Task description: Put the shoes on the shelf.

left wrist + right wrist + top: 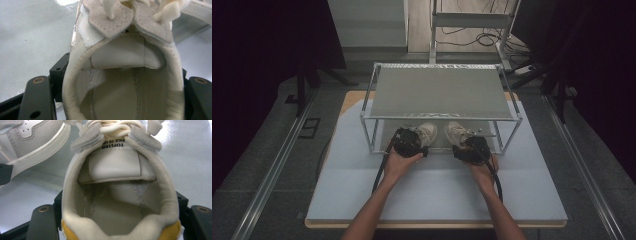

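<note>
1. We see the left gripper (pixel 412 141) clamped around the heel collar of the left shoe (pixel 125 75), jaws on either side.
2. The right gripper (pixel 472 146) grips the right shoe (pixel 120 192) likewise (yellow heel patch visible).
3. Both shoes sit at the rack (pixel 442 92) front, under its shelf, on the white table (pixel 437 195).

Two cream sneakers, left shoe (pixel 125 82) and right shoe (pixel 120 195), show matt suede, smooth leather tongues, woven laces; shiny metal-framed rack (pixel 368 100); glossy pale grey tabletop (pixel 437 195).
</note>
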`<state>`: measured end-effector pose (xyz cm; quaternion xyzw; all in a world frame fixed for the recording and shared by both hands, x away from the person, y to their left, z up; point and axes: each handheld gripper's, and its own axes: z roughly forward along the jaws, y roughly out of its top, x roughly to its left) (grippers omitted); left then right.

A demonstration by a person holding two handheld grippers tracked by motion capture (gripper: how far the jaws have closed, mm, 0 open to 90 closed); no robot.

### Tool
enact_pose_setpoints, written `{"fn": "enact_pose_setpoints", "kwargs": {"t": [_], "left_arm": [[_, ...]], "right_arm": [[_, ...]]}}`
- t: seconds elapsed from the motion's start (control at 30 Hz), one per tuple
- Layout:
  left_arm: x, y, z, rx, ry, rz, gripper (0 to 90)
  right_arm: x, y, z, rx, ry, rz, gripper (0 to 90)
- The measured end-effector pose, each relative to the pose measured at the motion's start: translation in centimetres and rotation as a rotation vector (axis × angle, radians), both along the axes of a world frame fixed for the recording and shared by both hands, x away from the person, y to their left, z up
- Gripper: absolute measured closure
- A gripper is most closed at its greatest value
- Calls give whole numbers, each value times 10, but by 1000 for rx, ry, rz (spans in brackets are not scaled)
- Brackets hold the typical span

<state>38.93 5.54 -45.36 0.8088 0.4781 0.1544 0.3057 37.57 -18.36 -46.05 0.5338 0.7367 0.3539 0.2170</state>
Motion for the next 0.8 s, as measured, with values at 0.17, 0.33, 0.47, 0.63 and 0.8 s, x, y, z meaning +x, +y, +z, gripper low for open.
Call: {"fn": "enact_pose_setpoints", "kwargs": {"t": [0.17,0.33,0.47,0.63,0.8], "left_arm": [[4,-2,-3,-14,16,23,280],[7,-7,-4,-30,31,13,278],[7,-15,-8,-62,41,76,275],[11,-19,-12,-47,41,58,275],[9,-22,-12,-43,38,80,276]], "right_arm": [[4,3,-3,9,3,-18,287],[8,7,-8,5,3,-17,286],[9,13,-10,-3,-4,-14,286],[10,19,-14,-17,6,-16,282],[12,21,-18,-18,16,-23,279]]}}
